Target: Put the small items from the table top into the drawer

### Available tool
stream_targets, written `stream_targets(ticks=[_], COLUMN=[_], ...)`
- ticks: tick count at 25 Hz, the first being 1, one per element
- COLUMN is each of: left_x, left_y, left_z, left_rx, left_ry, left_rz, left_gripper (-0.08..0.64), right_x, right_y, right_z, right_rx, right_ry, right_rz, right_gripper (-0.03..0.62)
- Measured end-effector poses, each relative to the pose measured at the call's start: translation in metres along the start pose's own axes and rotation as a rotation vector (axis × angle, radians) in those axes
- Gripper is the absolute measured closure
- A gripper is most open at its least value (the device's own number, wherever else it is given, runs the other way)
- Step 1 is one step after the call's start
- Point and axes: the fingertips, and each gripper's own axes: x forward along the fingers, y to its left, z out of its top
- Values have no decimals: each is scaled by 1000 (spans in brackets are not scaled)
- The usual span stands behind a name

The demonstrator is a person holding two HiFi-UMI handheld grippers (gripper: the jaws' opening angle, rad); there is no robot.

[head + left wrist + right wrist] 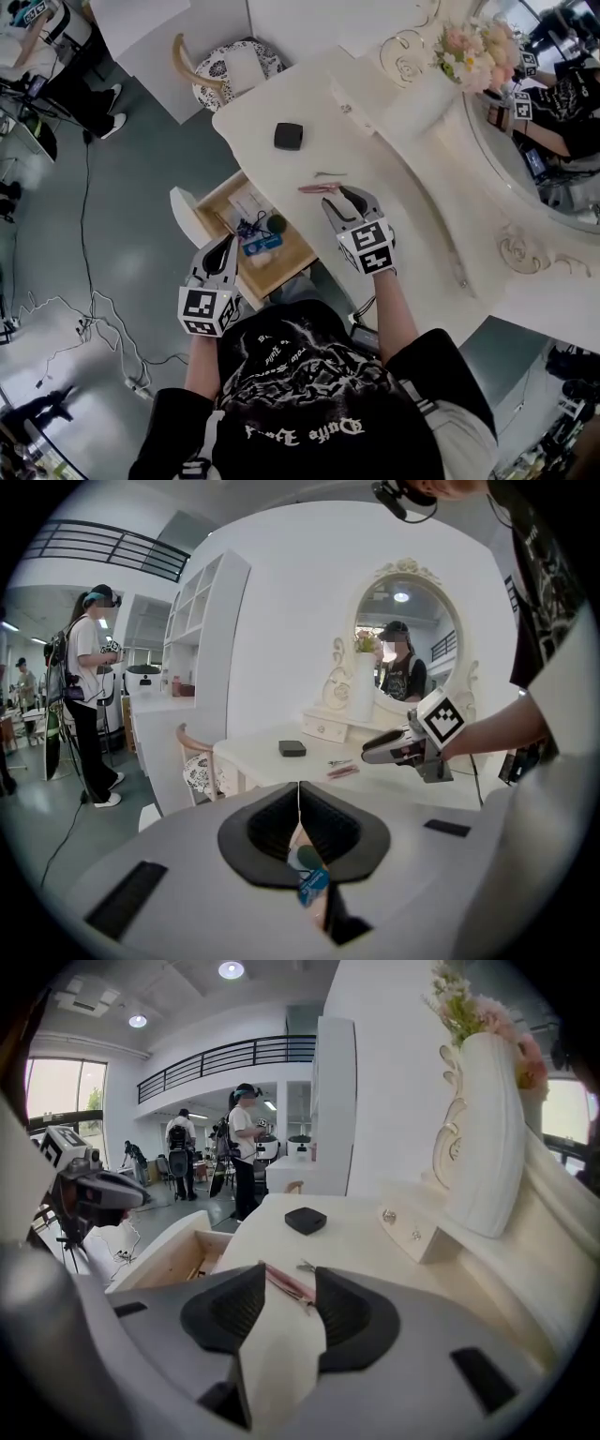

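Stick (319, 187), slim, pink (flat on table (412, 216)), between parted jaws of right tool (340, 195), left tool (228, 242) closed

Left gripper (299, 794) fingers (272, 822) together; right gripper (370, 754) near pink item (342, 772).

This is a big open lab hall: loose cables (105, 330) trail over the grey floor (141, 150), a railed mezzanine (225, 1057) runs above, and people (242, 1147) wear head rigs. A mirrored cream dressing-table worktop (412, 225) stands inside.

Grey floor (141, 187), white patterned chair (230, 67)
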Motion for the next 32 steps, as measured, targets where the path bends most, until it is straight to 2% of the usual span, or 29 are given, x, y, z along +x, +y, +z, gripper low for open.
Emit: stream_targets(ticks=[4, 20, 32], left_x=[4, 8, 1], left_y=[-3, -9, -7], left_z=[-3, -2, -2], left_rx=[47, 57, 49], left_ry=[31, 40, 30], left_rz=[4, 31, 67], left_gripper=[543, 543, 543], right_x=[8, 30, 33], right_y=[-8, -12, -7], right_z=[-4, -20, -33], right_rx=[-3, -43, -125], right_ry=[9, 72, 158], right_rz=[3, 53, 80], right_gripper=[428, 460, 485])
